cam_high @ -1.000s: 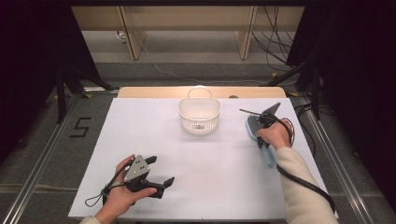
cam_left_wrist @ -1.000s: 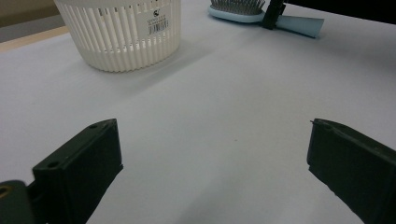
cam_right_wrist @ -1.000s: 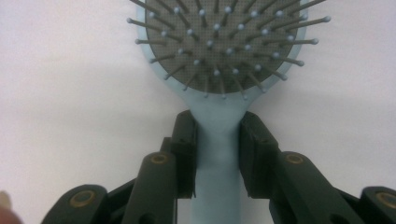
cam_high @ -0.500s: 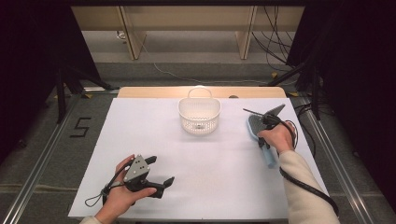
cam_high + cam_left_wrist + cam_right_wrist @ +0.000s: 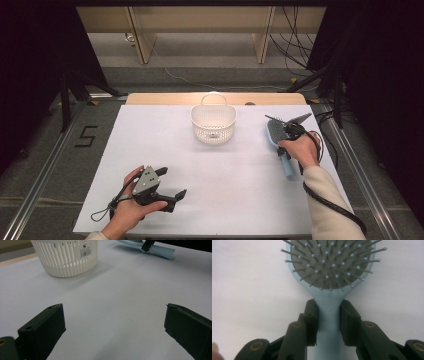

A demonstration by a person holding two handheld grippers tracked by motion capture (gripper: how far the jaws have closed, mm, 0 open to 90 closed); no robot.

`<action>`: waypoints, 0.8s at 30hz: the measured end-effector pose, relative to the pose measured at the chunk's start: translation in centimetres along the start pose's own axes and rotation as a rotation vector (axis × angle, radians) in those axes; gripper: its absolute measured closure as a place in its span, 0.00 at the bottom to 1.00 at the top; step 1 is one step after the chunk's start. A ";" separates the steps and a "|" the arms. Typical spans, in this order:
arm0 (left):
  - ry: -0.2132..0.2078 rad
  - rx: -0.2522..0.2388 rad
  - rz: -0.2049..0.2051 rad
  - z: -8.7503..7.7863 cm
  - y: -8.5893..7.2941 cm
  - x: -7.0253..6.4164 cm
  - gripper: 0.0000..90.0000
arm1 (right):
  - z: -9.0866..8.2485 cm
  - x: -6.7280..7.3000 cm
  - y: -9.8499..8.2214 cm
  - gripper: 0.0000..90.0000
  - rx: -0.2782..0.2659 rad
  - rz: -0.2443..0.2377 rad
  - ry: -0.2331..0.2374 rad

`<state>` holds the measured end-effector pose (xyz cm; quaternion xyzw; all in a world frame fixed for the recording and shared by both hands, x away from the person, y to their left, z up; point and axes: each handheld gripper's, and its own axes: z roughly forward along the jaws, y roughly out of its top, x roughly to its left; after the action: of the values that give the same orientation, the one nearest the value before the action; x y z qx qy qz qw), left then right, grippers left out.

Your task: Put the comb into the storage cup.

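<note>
A light blue hairbrush (image 5: pixel 275 133) lies bristles up on the white table (image 5: pixel 240 190) at the right, its handle toward the person. My right gripper (image 5: pixel 288 134) is shut on the neck of the brush (image 5: pixel 332 262). In the right gripper view both pads (image 5: pixel 311 315) press the handle just below the head, around the right gripper (image 5: pixel 328 312). My left gripper (image 5: pixel 173 183) rests at the front left in the person's hand. Its jaws are wide apart with bare table between them (image 5: pixel 113 322).
A white slatted basket (image 5: pixel 213 125) with a handle stands at the middle back of the table; it is also ahead of the left gripper (image 5: pixel 65 257). Cables trail from both grippers. The table's wooden far edge (image 5: pixel 165 98) borders a floor with cables.
</note>
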<state>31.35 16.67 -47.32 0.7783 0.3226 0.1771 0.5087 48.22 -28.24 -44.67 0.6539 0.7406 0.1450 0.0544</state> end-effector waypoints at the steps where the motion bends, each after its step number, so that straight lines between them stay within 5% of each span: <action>1: 0.000 0.000 -0.001 0.0 0.0 0.0 0.03 | -0.1 0.1 -0.1 0.78 -0.011 -0.001 0.003; 24: 0.000 0.003 0.002 0.0 -0.1 0.0 0.03 | -2.2 1.2 -2.1 0.78 -0.271 -0.028 0.073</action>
<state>31.36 16.68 -47.37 0.7795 0.3220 0.1773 0.5071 45.44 -27.57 -43.01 0.6244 0.7247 0.2668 0.1175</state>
